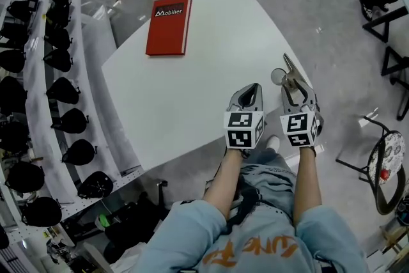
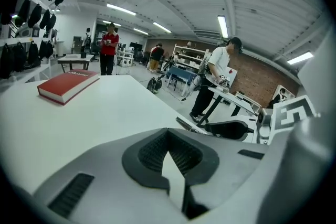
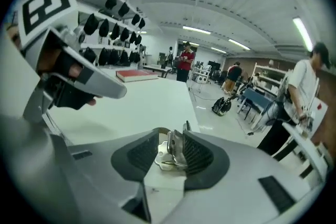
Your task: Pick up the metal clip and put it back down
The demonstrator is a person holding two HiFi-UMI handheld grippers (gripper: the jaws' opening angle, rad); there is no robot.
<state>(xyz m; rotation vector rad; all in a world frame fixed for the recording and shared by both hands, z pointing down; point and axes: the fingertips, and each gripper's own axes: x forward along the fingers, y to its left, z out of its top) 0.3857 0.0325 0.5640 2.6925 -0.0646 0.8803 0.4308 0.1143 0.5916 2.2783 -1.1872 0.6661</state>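
The metal clip (image 1: 278, 76) lies near the right edge of the white table (image 1: 192, 93). In the right gripper view the clip (image 3: 175, 152) sits between my right gripper's (image 3: 170, 140) jaws. It leans on the right pad, and a gap shows between it and the left pad. In the head view my right gripper (image 1: 291, 77) stands over the clip, open. My left gripper (image 1: 257, 87) rests just to its left, shut and empty. In the left gripper view my left gripper's (image 2: 168, 132) pads meet at the tips with only table behind them.
A red book (image 1: 168, 25) lies at the table's far left. Shelves of black helmets (image 1: 38, 73) run along the left. The table edge drops off just right of the clip. Black frames and a stool (image 1: 386, 169) stand on the floor. People (image 2: 109, 52) stand in the background.
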